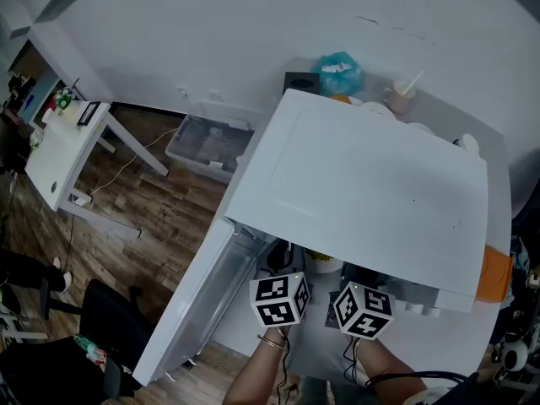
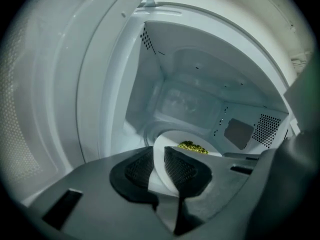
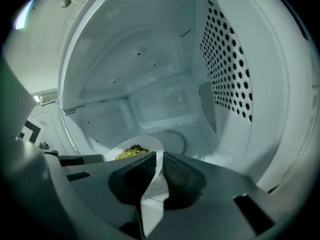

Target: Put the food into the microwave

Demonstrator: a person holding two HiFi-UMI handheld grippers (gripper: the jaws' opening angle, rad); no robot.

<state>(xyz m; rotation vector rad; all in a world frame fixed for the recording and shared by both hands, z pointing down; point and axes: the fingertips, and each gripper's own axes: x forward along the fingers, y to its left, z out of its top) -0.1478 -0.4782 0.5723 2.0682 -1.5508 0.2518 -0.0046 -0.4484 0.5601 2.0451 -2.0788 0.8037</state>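
Note:
A white plate (image 2: 172,142) carries a heap of green food (image 2: 192,146) and is held at the mouth of the white microwave (image 1: 371,184). My left gripper (image 2: 159,168) is shut on the plate's rim on one side, and my right gripper (image 3: 159,173) is shut on the rim of the plate (image 3: 127,146) on the other, with the food (image 3: 131,151) just beyond. In the head view the left gripper (image 1: 281,298) and right gripper (image 1: 361,309) reach under the microwave's top, and only a sliver of the plate (image 1: 323,264) shows. The microwave cavity (image 3: 160,104) stands bare inside.
The microwave door (image 1: 198,298) hangs open to the left. Behind the microwave stand a blue bag (image 1: 339,72) and a cup with a straw (image 1: 401,95). A white desk (image 1: 63,154), a plastic bin (image 1: 207,146) and a black chair (image 1: 105,319) are on the wooden floor at left.

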